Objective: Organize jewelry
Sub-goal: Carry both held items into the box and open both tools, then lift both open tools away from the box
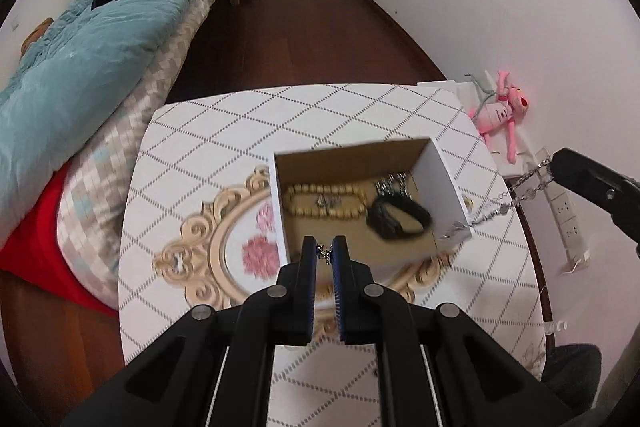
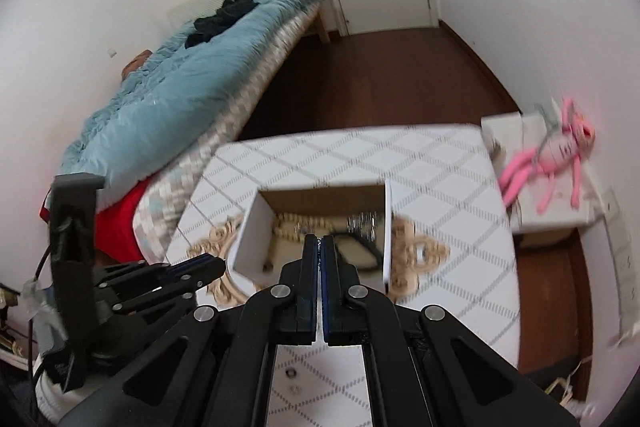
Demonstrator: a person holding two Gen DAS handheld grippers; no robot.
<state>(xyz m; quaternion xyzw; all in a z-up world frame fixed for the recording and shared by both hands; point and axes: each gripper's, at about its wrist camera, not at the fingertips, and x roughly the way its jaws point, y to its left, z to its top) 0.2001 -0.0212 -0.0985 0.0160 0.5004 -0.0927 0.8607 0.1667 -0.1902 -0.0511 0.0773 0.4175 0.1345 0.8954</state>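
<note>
Silver chain pinched in right gripper, small charm clamped in left gripper, both above cardboard box, prob. for dropping in w/ beads.

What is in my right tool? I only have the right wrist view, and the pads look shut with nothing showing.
Observer: The right tool pinches a silver chain; the left wrist view shows it hanging from the tip.
Operator: Where does the loose end hang?
Observer: By the front right corner of the box, at about rim level, not down among the pieces inside.
Operator: And the left tool, is it empty?
Observer: No. The left tool is shut on a small silver piece. I cannot tell whether it joins the chain.
</note>
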